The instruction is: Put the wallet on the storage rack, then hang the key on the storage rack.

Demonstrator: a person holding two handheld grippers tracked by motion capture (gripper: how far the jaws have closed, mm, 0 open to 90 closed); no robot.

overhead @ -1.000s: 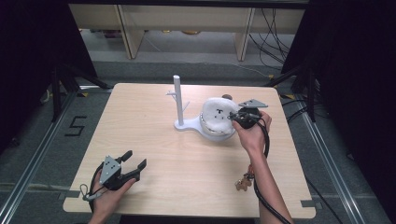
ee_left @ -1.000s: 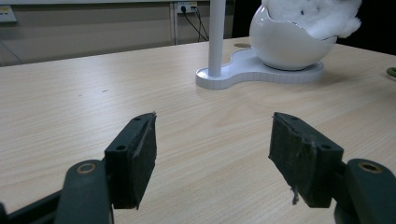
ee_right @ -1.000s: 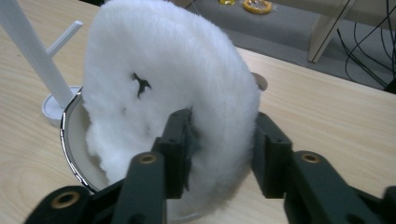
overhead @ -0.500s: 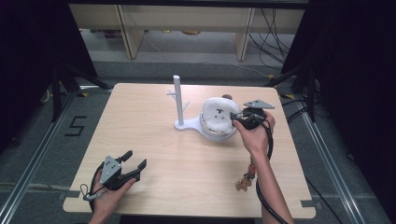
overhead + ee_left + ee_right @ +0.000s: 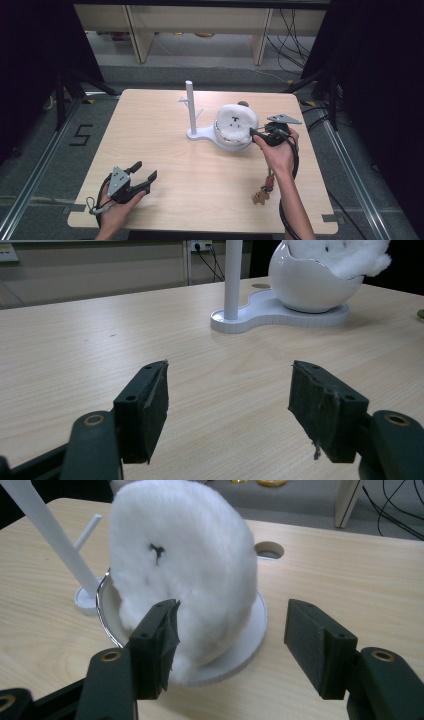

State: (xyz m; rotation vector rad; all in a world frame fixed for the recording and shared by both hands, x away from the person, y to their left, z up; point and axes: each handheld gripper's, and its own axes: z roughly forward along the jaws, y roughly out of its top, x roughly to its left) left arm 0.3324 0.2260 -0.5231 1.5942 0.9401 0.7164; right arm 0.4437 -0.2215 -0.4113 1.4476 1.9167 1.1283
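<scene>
You get a bright table [image 5: 165, 150] in the high view, lit from above, while the sides of the room are almost black. Shadows under your hands are small and soft. That view is a bit fuzzy, so tiny things look smudged. In both gripper views the jaws up close are soft and blurry, and the wood farther off looks sharper. The white plush [image 5: 180, 565] glows, nearly too bright, with faint fur detail

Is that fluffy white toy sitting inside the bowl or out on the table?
Inside: the white plush toy sits in the white egg-shaped bowl, bulging above its rim.
</scene>
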